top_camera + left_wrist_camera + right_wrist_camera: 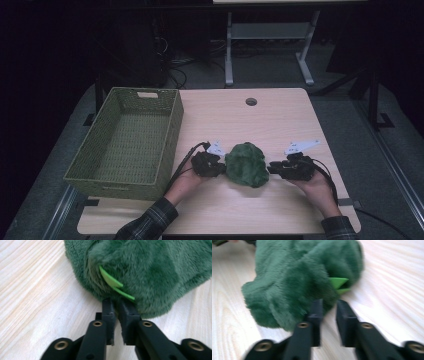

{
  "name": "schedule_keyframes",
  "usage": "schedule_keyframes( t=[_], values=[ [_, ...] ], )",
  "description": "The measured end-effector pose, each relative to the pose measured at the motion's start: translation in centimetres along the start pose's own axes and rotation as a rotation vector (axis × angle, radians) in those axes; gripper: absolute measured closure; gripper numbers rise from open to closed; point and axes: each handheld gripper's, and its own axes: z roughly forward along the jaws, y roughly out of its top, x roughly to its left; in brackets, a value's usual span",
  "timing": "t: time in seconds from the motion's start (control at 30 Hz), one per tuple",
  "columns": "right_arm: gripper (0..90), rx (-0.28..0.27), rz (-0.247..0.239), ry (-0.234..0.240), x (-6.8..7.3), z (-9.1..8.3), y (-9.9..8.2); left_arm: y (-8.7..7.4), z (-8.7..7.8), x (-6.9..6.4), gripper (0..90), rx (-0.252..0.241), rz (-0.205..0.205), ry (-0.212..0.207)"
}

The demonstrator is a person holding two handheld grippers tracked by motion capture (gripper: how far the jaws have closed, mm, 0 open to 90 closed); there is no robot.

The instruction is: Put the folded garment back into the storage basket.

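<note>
A crumpled dark-green plush cloth (246,164) lies on the light wooden table (280,120), right of the empty olive woven basket (130,137), between my left gripper (216,166) and my right gripper (275,167). My left jaws stand slightly apart at the cloth's edge near its bright green tag (112,282), with no pile clearly pinched between them, and my right jaws stand apart over bare table just beside the cloth. Risk, as I judge it: closing from here could catch mere fuzz or nothing, so the cloth could slip free when lifted towards the basket.
</note>
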Motion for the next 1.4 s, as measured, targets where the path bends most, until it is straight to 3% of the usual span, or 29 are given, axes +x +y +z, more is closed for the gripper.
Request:
schedule_keyframes(
  t=[0.07, 0.17, 0.4, 0.63, 0.77, 0.97, 1.1, 1.4],
  values=[
    [55.1, -0.021, 0.010, -0.039, -0.3, -0.6, -0.8, -0.1, -0.3, 0.0, 71.6, 0.010, 0.004, -0.003],
    [45.3, -0.045, 0.017, -0.095, -0.4, -1.3, -1.9, -0.3, -0.7, -0.1, 61.1, 0.017, 0.014, -0.008],
    [14.1, 0.000, 0.065, -0.172, -0.4, -2.1, -4.7, 0.3, -1.3, -0.4, 33.8, 0.024, 0.023, -0.029],
    [1.5, 0.005, 0.068, -0.242, -0.4, -2.4, -6.7, 1.3, -2.2, -0.4, 17.7, -0.002, 0.042, -0.045],
    [0.7, 0.001, 0.066, -0.276, -0.6, -2.5, -7.3, 2.2, -2.5, -0.2, 14.9, -0.015, 0.063, -0.048],
    [0.8, 0.003, 0.083, -0.272, -0.9, -2.6, -7.4, 3.7, -2.0, -0.3, 13.9, -0.009, 0.120, -0.077],
    [0.8, 0.001, 0.084, -0.272, -0.9, -2.6, -7.4, 4.7, -1.3, -0.1, 13.9, 0.037, 0.171, -0.075],
    [0.8, 0.000, 0.082, -0.271, -0.9, -2.6, -7.4, 6.0, 0.6, 0.4, 13.9, 0.089, 0.212, -0.107]
  ],
)
